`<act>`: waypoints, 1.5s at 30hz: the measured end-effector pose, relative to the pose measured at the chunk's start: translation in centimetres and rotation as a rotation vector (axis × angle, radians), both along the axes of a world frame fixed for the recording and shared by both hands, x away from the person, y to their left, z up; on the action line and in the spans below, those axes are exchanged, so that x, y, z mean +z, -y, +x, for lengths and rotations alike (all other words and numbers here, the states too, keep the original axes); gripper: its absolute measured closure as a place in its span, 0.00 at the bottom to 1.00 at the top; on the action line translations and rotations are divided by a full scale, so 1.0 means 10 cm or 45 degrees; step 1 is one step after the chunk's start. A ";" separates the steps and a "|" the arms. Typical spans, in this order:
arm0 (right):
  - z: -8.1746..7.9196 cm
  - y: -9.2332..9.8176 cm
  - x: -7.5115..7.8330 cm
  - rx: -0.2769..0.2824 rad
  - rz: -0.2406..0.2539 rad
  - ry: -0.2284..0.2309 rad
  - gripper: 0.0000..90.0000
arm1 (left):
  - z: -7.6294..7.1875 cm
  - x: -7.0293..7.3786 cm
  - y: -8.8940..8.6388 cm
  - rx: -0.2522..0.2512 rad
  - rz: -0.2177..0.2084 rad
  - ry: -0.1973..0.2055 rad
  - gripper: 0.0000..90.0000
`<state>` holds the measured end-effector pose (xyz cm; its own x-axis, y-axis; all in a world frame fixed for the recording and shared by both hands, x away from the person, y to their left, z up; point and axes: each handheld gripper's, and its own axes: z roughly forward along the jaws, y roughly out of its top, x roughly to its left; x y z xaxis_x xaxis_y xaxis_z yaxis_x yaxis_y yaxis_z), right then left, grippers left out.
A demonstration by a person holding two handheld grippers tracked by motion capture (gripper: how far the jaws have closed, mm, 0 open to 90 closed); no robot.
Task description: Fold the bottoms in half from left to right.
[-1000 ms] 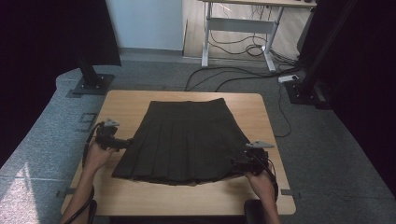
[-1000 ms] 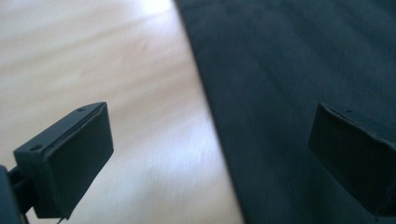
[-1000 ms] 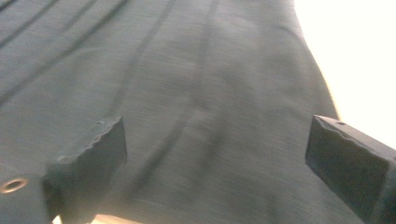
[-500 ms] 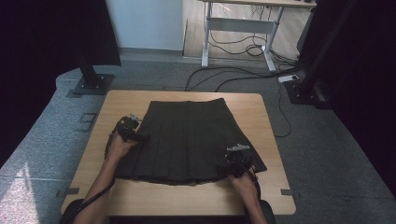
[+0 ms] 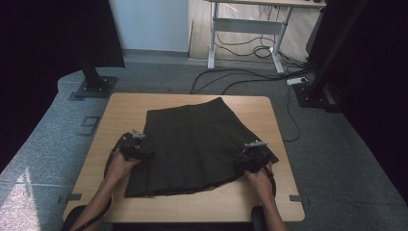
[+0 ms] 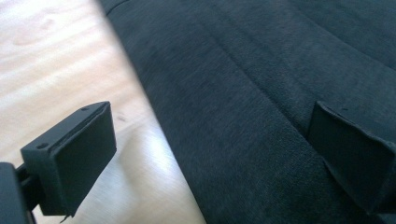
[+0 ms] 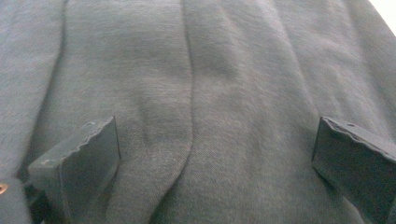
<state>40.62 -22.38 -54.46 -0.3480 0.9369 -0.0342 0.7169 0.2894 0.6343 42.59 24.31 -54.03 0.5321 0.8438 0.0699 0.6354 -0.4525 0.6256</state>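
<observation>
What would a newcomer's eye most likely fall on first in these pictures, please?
Probably the dark pleated skirt, spread flat across the middle of the wooden table. Next, the two open grippers at its sides: the left gripper at the skirt's left edge, the right gripper over its right edge.

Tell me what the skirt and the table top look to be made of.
Skirt: dark woven cloth, probably a wool-like or polyester blend; matte with a fine fuzzy nap and soft pressed pleats. Table: pale wood or wood-look laminate; grain streaks show and it gives a soft sheen.
</observation>
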 end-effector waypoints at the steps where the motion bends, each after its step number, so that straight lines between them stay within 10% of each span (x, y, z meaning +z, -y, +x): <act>1: 0.04 0.04 0.00 -0.009 0.003 0.004 0.01 | 0.00 0.00 0.00 0.000 0.000 0.000 0.02; 8: 0.28 0.26 -0.02 -0.041 0.017 0.035 0.01 | -0.26 0.00 0.27 -0.101 0.011 0.012 0.02; 12: 0.27 0.26 -0.02 -0.031 0.013 0.045 0.04 | -0.19 -0.04 0.17 -0.101 -0.085 -0.058 0.00; 24: 0.11 0.15 0.29 0.100 0.042 0.071 0.11 | 0.11 0.34 -0.11 -0.061 -0.087 -0.027 0.01; 33: -0.10 -0.24 0.49 0.303 0.068 0.064 0.06 | 0.43 0.41 -0.21 -0.012 -0.130 -0.064 0.02; 45: -0.40 -1.04 0.49 0.633 0.118 0.025 0.04 | 0.73 0.30 -0.14 0.008 -0.059 -0.107 0.00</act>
